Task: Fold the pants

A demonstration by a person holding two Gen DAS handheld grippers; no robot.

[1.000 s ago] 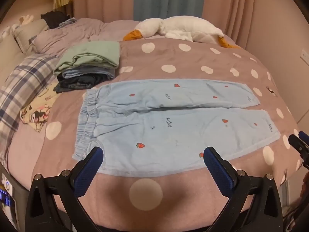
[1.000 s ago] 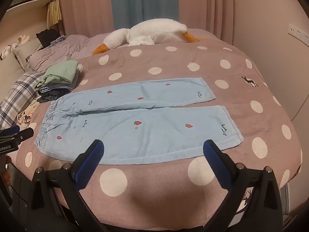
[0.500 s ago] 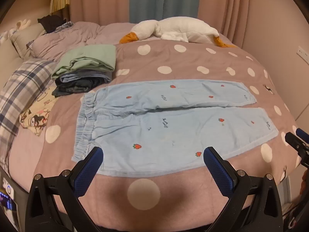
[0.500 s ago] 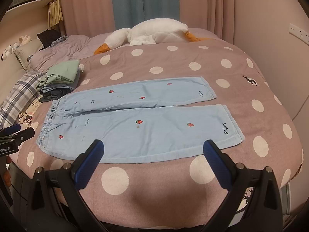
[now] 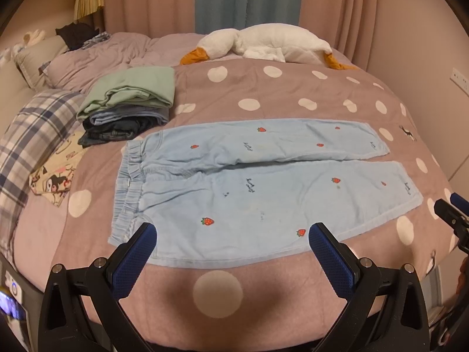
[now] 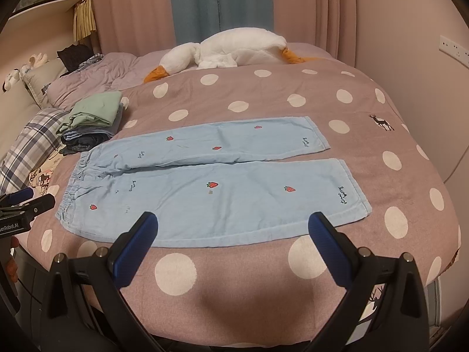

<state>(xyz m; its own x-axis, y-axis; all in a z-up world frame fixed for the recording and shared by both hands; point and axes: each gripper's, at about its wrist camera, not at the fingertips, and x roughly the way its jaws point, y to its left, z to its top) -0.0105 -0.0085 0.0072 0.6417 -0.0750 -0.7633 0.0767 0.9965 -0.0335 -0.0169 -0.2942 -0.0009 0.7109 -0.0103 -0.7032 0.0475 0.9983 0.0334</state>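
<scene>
The bed (image 5: 293, 88) carries the pants (image 5: 263, 182) flat near its front edge, both the left claw (image 5: 231, 234) and right claw (image 6: 233, 226) hang empty with jaws apart, so a one-layer pinch could skew the fold, and both views sit a touch lower than a second ago.

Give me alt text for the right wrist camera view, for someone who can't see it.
Light blue pants with strawberry prints lie flat and unfolded on a pink polka-dot bedspread, waistband to the left. The right gripper hovers at the bed's near edge, jaws wide open and empty. A stack of folded clothes sits far left; a plush goose lies behind.
</scene>
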